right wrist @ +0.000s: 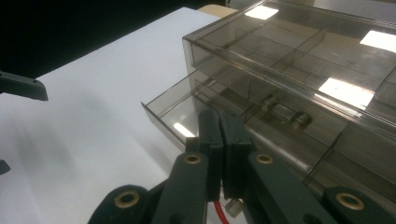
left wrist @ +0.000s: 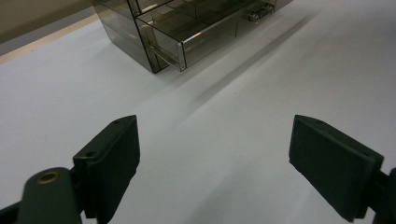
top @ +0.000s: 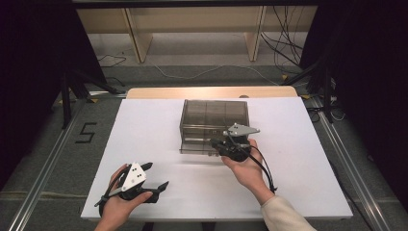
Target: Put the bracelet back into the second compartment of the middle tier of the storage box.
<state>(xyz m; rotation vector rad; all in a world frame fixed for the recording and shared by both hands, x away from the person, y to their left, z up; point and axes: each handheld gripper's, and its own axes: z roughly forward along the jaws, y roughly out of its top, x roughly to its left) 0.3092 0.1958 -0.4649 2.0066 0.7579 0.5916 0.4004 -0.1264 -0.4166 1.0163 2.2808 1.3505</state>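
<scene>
Smoky clear plastic drawer box (top: 214, 120) sits mid-table; from above, our right gripper (top: 226, 147) meets its part-open bottom drawer (top: 204, 144). Our left gripper (left wrist: 215, 163) gapes empty. Right jaws pinch together at the drawer front; whether they grip it, we cannot tell, and a pull might drag the unbraced box.

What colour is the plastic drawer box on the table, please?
The drawer box is a see-through smoky grey-brown, which shows best in the right gripper view.

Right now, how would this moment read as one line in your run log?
right tongs: shut at front of bottom drawer | drawer: partly out of smoky plastic cabinet | left tongs: open, apart
</scene>
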